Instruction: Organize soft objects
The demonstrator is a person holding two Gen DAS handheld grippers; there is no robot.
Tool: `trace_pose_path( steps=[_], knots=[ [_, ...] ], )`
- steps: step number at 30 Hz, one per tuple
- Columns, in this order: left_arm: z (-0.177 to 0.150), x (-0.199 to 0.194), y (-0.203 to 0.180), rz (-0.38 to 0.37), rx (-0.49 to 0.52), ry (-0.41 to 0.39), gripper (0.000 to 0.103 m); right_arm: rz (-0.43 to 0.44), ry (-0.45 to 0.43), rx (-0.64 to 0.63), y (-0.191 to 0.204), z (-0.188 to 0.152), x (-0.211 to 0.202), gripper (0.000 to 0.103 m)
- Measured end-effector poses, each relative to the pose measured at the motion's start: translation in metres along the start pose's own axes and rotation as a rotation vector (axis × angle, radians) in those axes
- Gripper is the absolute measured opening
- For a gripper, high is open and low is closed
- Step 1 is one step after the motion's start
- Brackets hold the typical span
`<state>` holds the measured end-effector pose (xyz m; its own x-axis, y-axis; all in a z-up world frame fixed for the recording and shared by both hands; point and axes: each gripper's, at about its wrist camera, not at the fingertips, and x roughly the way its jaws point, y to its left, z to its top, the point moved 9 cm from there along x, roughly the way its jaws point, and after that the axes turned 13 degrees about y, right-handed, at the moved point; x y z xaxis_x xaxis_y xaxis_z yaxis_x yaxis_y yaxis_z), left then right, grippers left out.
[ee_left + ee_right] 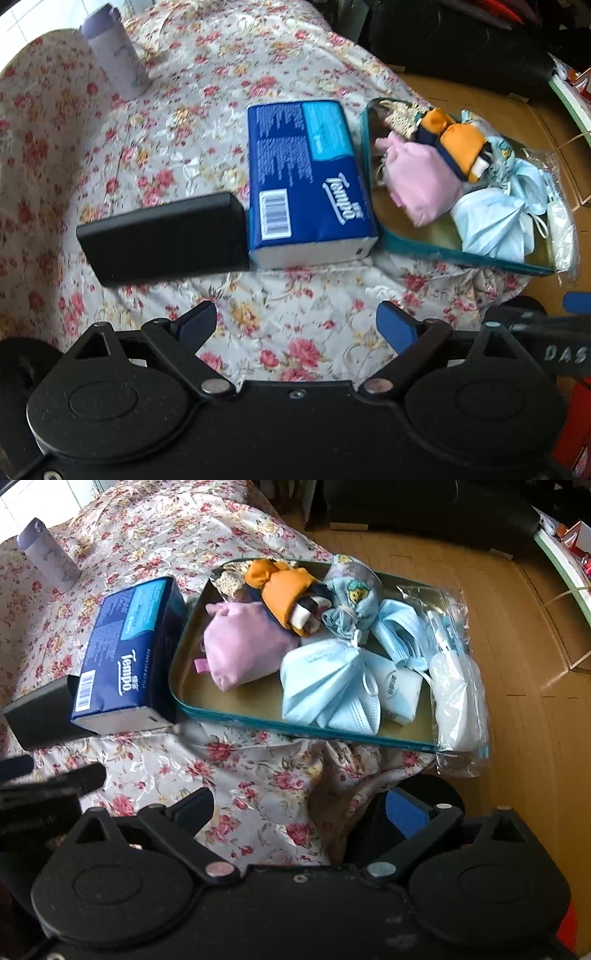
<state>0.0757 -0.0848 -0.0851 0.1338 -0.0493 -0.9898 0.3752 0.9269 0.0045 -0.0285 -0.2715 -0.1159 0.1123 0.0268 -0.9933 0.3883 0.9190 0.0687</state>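
A teal-rimmed tray (236, 720) (424, 249) sits on the flowered cloth at the table's right edge. It holds a pink pouch (240, 653) (424, 177), an orange and navy pouch (284, 587) (454, 144), a patterned blue pouch (351, 590), pale blue face masks (325, 690) (491, 225) and a clear plastic pack (458, 701). A blue Tempo tissue pack (310, 177) (125, 653) lies left of the tray. My left gripper (297, 325) is open and empty in front of the tissue pack. My right gripper (306, 808) is open and empty in front of the tray.
A black box (166, 240) (40, 712) touches the tissue pack's left end. A lilac bottle (114, 51) (48, 554) stands at the far left. The flowered cloth (166, 122) covers the table; wooden floor (517, 664) lies to the right. The left gripper's arm (44, 786) shows at the left of the right wrist view.
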Motion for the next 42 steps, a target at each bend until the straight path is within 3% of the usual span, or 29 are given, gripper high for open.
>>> trace_pose_path(
  steps=[13, 17, 20, 42],
  knots=[
    [-0.018, 0.018, 0.016, 0.041, -0.062, 0.065, 0.091, 0.01, 0.012, 0.0, 0.008, 0.004, 0.004, 0.102],
    [-0.022, 0.021, 0.014, 0.031, -0.068, 0.072, 0.091, -0.014, 0.053, 0.004, 0.006, 0.003, 0.01, 0.102],
    [-0.025, 0.023, 0.012, 0.033, -0.07, 0.08, 0.091, -0.084, 0.079, 0.01, 0.003, -0.001, 0.014, 0.102],
    [-0.032, 0.022, 0.002, 0.05, -0.09, 0.09, 0.09, -0.096, 0.028, 0.025, -0.003, -0.004, 0.011, 0.102]
  ],
)
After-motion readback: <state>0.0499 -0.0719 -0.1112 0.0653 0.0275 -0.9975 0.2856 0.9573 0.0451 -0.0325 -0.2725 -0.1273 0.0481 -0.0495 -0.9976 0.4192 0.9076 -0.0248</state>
